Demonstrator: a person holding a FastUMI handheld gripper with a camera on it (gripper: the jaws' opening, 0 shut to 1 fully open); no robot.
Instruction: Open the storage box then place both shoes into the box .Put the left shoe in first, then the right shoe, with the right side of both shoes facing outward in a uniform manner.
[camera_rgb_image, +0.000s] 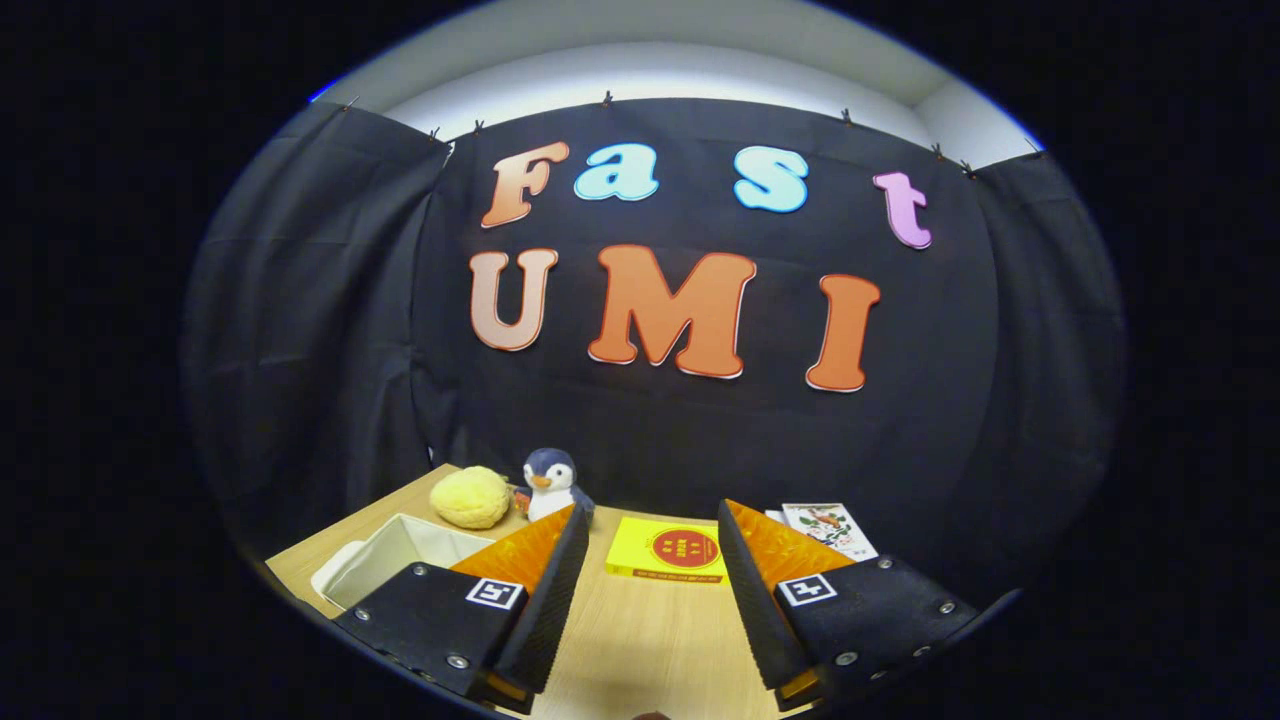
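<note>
My gripper (650, 525) is held above a wooden table (640, 630), its two fingers wide apart with nothing between them. A white box (400, 562) sits to the left of the left finger, partly hidden behind it; its inside shows as an open white cavity.
A yellow book (668, 550) lies on the table just ahead, between the fingers. A yellow plush lump (471, 497) and a penguin toy (553, 484) stand at the back left by the cloth wall. A printed card (828, 528) lies beyond the right finger.
</note>
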